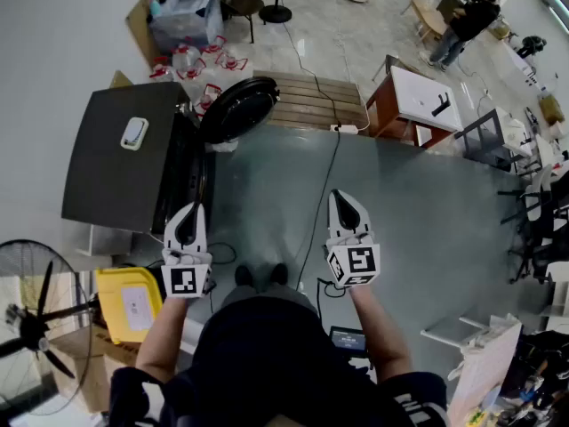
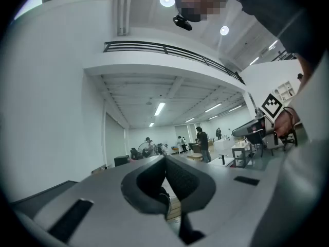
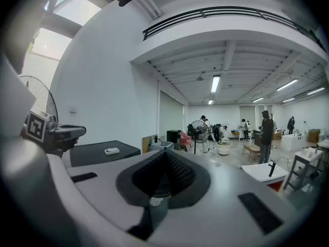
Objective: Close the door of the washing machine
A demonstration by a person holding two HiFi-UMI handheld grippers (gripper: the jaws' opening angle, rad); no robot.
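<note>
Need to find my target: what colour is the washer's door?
Black: the round door stands swung open. The head view shows it best.

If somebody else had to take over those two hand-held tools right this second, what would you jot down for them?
Left tool: shut, empty, held in the air near the machine's front.
Right tool: shut, empty, held in the air above the floor.
Washing machine: ahead and to the left, with a dark top. Its round door is swung wide open.
Done: nothing yet; neither tool touches the door.
Left: reach the door and push it shut.
</note>
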